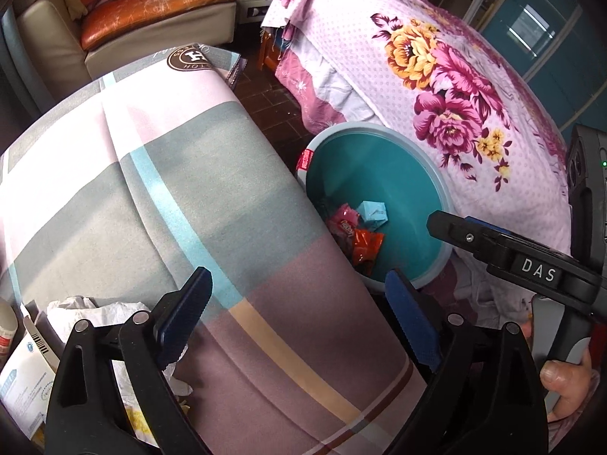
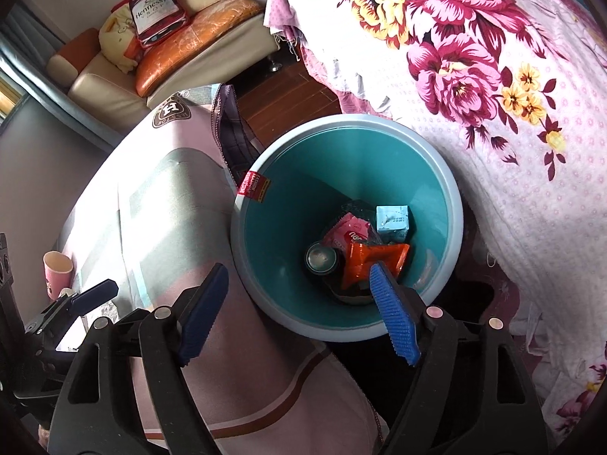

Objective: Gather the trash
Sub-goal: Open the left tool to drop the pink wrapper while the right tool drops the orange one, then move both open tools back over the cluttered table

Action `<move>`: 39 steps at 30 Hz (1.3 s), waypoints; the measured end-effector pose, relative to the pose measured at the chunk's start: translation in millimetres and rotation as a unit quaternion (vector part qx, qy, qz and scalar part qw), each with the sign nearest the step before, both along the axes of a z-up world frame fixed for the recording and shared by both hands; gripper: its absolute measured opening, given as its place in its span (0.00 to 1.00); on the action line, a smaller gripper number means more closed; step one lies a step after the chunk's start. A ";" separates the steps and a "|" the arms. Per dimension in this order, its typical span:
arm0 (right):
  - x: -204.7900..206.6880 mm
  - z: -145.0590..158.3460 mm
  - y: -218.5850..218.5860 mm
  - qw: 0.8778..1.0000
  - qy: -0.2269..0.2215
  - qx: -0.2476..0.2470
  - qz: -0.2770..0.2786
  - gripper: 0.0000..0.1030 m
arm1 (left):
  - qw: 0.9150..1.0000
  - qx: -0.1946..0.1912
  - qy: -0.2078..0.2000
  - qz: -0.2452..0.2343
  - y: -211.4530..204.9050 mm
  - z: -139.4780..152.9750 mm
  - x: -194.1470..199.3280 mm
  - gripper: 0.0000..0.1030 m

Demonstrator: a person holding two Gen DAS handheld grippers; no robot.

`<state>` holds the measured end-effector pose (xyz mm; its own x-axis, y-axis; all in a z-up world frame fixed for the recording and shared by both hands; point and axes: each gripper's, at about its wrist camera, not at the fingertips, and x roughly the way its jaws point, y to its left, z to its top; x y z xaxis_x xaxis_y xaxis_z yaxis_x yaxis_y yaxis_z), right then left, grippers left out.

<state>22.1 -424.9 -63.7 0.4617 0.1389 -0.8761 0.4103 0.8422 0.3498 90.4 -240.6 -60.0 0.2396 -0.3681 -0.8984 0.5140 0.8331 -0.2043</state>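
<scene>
My left gripper point(image 1: 299, 322): jaws wide, empty, over table cloth point(image 1: 151, 189) | my right gripper point(image 2: 299, 314): jaws apart, empty | bin point(image 2: 451, 204) at 12 o'clock, wrappers point(image 2: 375, 258) inside

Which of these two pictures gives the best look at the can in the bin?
The right wrist view: it looks straight down into the teal bin, so the can shows end-on beside the orange wrapper. In the left wrist view the cloth-covered table hides that side of the bin, so no can shows.
</scene>
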 end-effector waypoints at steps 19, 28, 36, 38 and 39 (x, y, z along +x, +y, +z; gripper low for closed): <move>-11.1 30.3 112.9 0.995 0.008 -0.013 0.098 0.76 | 0.996 -0.018 -0.022 0.084 133.0 29.8 -33.9 0.91; -16.5 22.8 182.4 0.985 0.033 -0.018 0.168 0.80 | 0.991 0.000 -0.039 0.130 203.6 38.2 -42.2 0.92; -15.5 17.7 235.5 0.975 0.045 0.001 0.216 0.80 | 0.983 -0.010 -0.039 0.178 263.8 33.0 -49.4 0.92; -12.8 15.2 249.2 0.973 0.049 0.008 0.226 0.80 | 0.981 -0.017 -0.034 0.192 278.8 30.6 -48.9 0.92; -11.5 13.7 256.0 0.972 0.050 0.010 0.230 0.80 | 0.979 -0.020 -0.031 0.199 284.9 29.3 -48.4 0.92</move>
